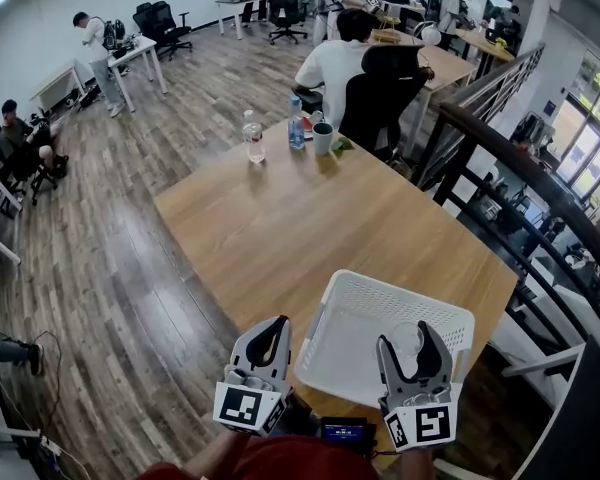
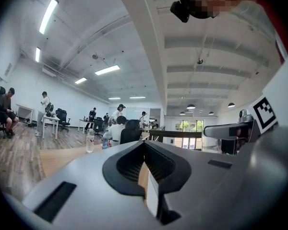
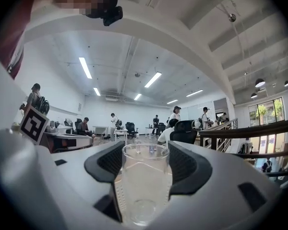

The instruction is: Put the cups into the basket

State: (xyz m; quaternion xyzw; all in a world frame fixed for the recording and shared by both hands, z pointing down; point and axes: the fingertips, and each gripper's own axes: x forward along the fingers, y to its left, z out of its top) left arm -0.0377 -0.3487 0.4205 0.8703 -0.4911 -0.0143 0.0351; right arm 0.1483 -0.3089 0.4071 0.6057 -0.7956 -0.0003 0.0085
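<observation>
A clear plastic cup [image 3: 145, 176] stands upright between the pads of my right gripper [image 3: 145, 153], which is shut on it. In the head view that gripper [image 1: 408, 336] holds the cup [image 1: 408, 342] above the near half of the white perforated basket [image 1: 450, 320], which lies at the table's near right corner. My left gripper [image 1: 277, 324] hovers over the table just left of the basket, its jaws shut with nothing between them [image 2: 145, 146]. A dark cup [image 1: 323, 138] stands at the table's far end.
The wooden table [image 1: 270, 228] carries two water bottles [image 1: 253, 136] at the far end beside the dark cup. A seated person in a black chair [image 1: 380, 93] is behind it. A dark stair railing [image 1: 520, 168] runs along the right. Wooden floor lies to the left.
</observation>
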